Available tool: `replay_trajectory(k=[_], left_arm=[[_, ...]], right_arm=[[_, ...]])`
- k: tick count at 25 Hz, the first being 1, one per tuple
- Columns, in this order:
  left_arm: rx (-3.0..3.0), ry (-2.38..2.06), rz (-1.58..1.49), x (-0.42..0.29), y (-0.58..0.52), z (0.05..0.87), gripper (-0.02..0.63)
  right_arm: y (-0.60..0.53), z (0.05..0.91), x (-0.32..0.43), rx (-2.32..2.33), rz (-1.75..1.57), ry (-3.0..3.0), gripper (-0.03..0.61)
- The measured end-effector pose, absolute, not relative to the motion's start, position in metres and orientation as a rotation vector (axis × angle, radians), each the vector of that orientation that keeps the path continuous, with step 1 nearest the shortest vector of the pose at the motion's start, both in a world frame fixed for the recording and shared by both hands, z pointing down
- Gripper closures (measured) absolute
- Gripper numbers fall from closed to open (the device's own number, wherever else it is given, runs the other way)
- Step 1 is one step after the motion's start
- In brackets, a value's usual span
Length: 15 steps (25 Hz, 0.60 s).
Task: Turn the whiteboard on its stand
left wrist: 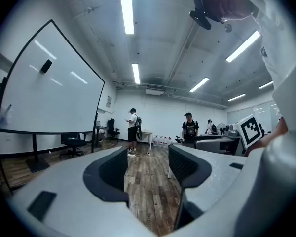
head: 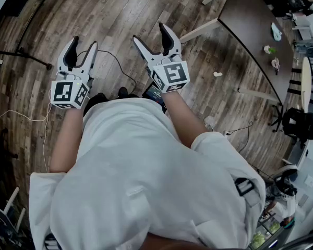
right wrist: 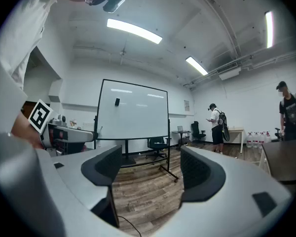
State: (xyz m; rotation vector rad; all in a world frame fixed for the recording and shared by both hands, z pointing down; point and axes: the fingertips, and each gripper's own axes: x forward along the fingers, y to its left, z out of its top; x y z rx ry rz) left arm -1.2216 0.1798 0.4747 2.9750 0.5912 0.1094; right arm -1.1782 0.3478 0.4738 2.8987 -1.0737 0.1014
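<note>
Whiteboard point(right wrist: 133, 110) stands far ahead, well apart from us, big, stiff, probably top-heavy on its stand point(right wrist: 168, 154), so we'd grip a side frame edge; left tongs point(head: 83, 41) and right tongs point(head: 149, 33) both wide, empty.
</note>
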Motion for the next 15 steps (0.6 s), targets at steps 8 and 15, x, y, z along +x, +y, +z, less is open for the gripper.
replay_trajectory(k=[8, 15], left_arm=[[2.981, 0.565, 0.114, -1.219, 0.174, 0.476, 0.370], [2.990, 0.552, 0.126, -1.209, 0.165, 0.478, 0.370]], right_arm=[[0.350, 0.471, -1.177, 2.938, 0.063, -1.110, 0.232], [0.351, 0.481, -1.163, 2.948, 0.107, -1.094, 0.232]])
